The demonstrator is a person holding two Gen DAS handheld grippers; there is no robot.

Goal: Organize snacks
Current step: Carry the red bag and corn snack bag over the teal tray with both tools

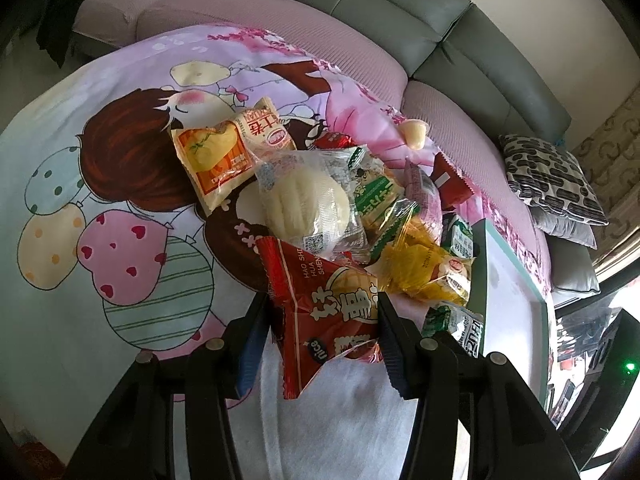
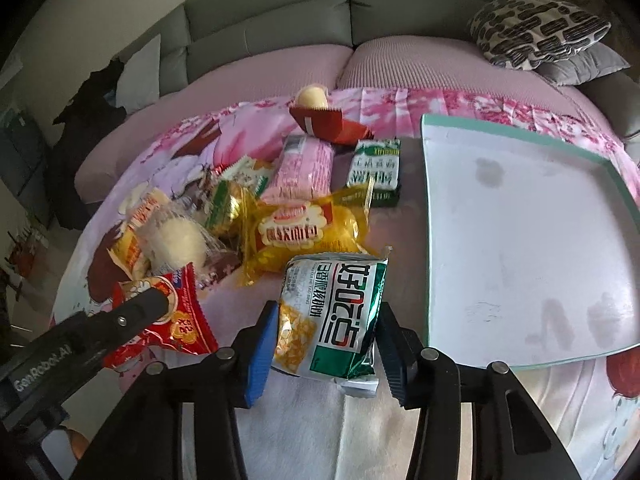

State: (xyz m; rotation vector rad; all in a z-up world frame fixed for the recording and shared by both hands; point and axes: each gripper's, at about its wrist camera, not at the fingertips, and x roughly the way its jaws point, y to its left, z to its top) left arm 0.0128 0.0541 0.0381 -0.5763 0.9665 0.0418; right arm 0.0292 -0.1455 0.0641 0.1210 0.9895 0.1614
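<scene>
left tongs [image 1: 322, 320]: squeezing the red snack bag [image 1: 320, 312] | right tongs [image 2: 326, 320]: squeezing the green and white snack bag [image 2: 332, 316] | tray [image 2: 520, 240]: just beside it

I see a cartoon-print pink cloth-covered table [image 2: 460, 100] carrying a pile of wrapped snack packets [image 2: 304, 232] beside a white green-rimmed tray [image 2: 428, 208].

A grey sofa [image 2: 360, 12] curves behind the pink cushions [image 2: 420, 64], a patterned pillow [image 2: 536, 28] at its end.
</scene>
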